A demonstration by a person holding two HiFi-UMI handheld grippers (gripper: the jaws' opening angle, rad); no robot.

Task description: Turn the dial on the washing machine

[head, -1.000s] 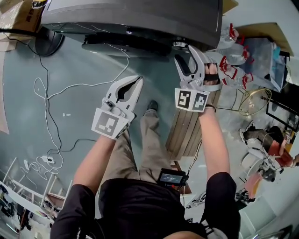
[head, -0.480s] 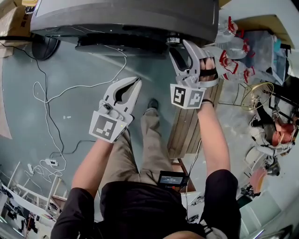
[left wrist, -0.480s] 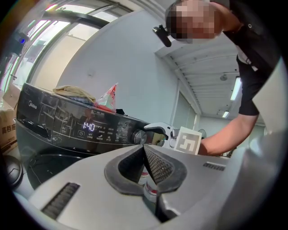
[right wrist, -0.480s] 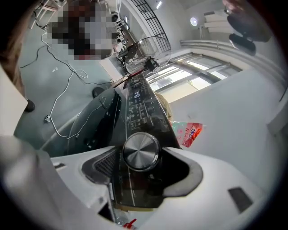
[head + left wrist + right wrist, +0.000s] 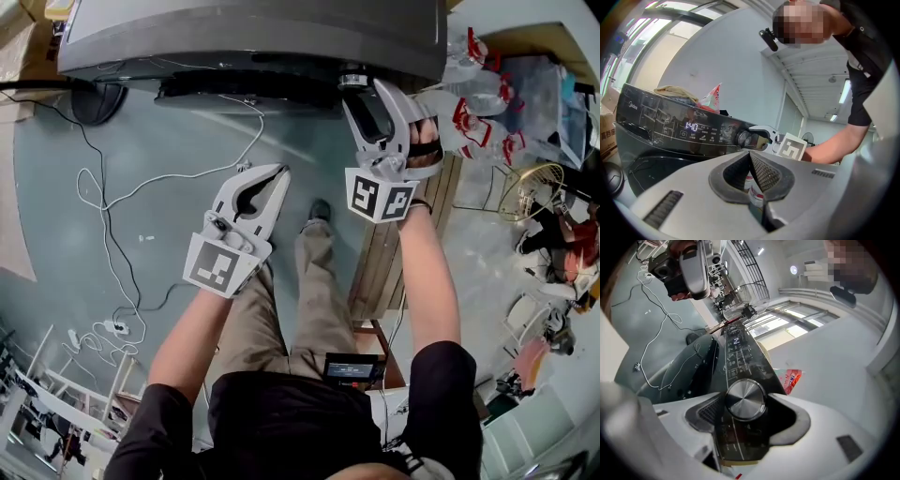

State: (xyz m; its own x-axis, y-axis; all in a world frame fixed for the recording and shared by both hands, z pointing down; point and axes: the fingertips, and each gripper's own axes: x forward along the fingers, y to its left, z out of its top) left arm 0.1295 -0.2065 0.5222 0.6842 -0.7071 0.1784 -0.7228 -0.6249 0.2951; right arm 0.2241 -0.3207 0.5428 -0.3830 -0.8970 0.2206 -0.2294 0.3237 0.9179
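In the head view the round brushed-metal dial (image 5: 745,399) is almost hidden under the top edge of the dark grey washing machine (image 5: 253,37). The right hand-held gripper (image 5: 366,92) clamps it, tips against both sides. The left hand-held gripper (image 5: 750,153) hangs closed and empty, well apart

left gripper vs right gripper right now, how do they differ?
Jaws: the left gripper's are shut on nothing; the right gripper's are spread and seem closed on the dial.
Position: the right gripper is up at the washing machine's panel; the left gripper hangs back over the floor, off the machine.
Shared: both are white, carry a marker cube and point toward the machine.
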